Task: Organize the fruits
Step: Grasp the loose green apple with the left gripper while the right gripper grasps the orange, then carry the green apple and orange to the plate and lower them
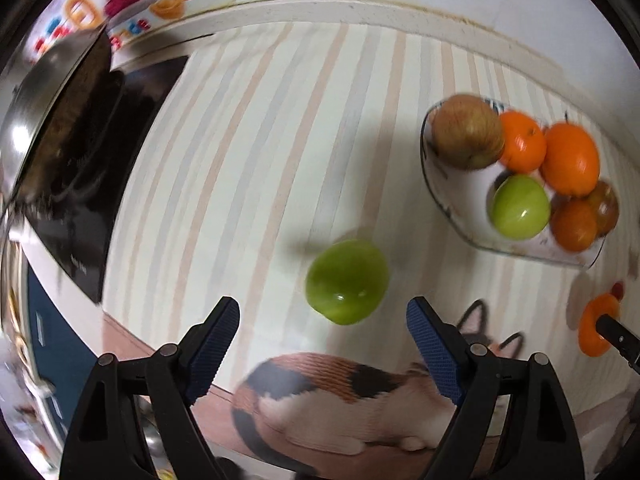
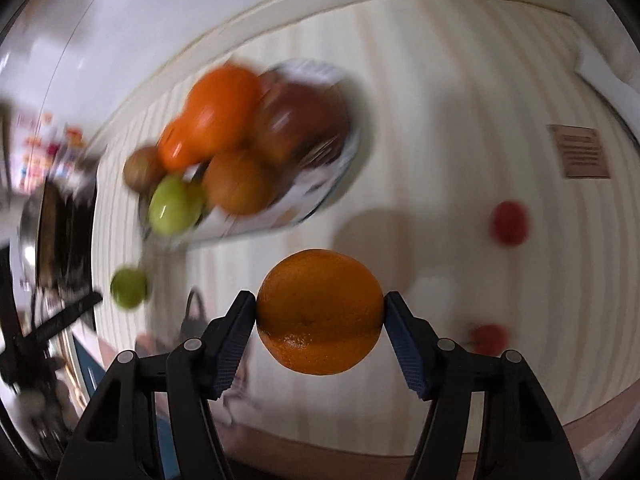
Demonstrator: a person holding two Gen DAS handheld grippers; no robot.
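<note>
**Loose green apple just ahead of the left jaws**

Sitting on the striped worktop (image 1: 280, 128), green apple (image 1: 347, 282) dead ahead of the left gripper (image 1: 323, 334), slightly right of centre, jaws spread wide and empty. Roundish, so no axis to fuss over. Right gripper (image 2: 320, 312) clamped on an orange (image 2: 319, 311), bowl (image 2: 340, 168) up ahead-left.

Glossy smooth green apple (image 1: 347, 282) ahead of the left tool's ribbed blue pads (image 1: 214, 346); dimpled matt orange (image 2: 319, 312) between the right tool's pads; shiny metal pan (image 1: 36, 92)
</note>
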